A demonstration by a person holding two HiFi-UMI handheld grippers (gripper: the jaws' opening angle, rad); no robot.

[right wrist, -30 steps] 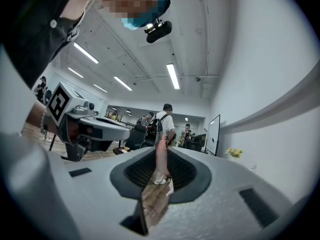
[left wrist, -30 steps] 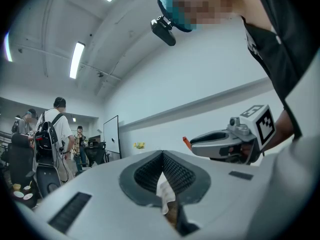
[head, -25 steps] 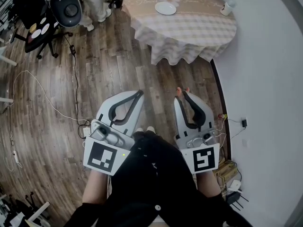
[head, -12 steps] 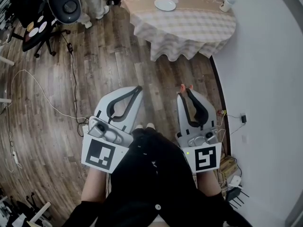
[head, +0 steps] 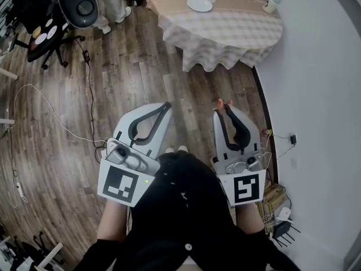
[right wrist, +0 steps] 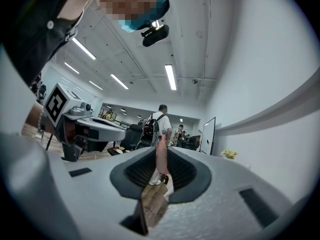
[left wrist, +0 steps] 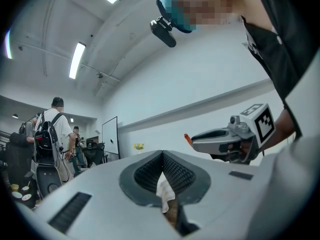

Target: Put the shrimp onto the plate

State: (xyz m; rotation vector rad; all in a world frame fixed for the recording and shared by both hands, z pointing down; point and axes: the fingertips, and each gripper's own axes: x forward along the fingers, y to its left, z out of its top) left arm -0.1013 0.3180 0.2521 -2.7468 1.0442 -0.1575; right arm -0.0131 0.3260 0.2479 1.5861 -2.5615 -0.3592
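- Head view: I stand on the wooden floor with both tools held at my waist, tips pointing toward the round table (head: 225, 44) ahead.
- My right tool (head: 223, 109) is clamped on the shrimp (head: 221, 102), whose orange end pokes out past the tips toward the table.
- My left tool (head: 166, 106) is pressed closed and carries nothing that I can see.
- The plate (head: 199, 4) sits on the table's left half, well back from the near edge. It lies well apart from the shrimp, straight ahead and slightly to the left of my right tool.
- A white cup (head: 271, 5) stands by the table's right edge, clear of the plate.
- The white wall (head: 316, 95) runs close along my right side, so I judge the free room is ahead and to the left, over bare floor.
- Left gripper view: the jaws meet with nothing gripped, only background showing through the slit. My right tool shows beside it, with the orange shrimp tip at its nose.
- Right gripper view: the jaws are closed on the pale pink shrimp (right wrist: 160, 156), which stands lengthwise along them, pinched at the middle of the pads.
- The right hand must do the placing, and I would need to reach past the table's near edge to get to the plate.
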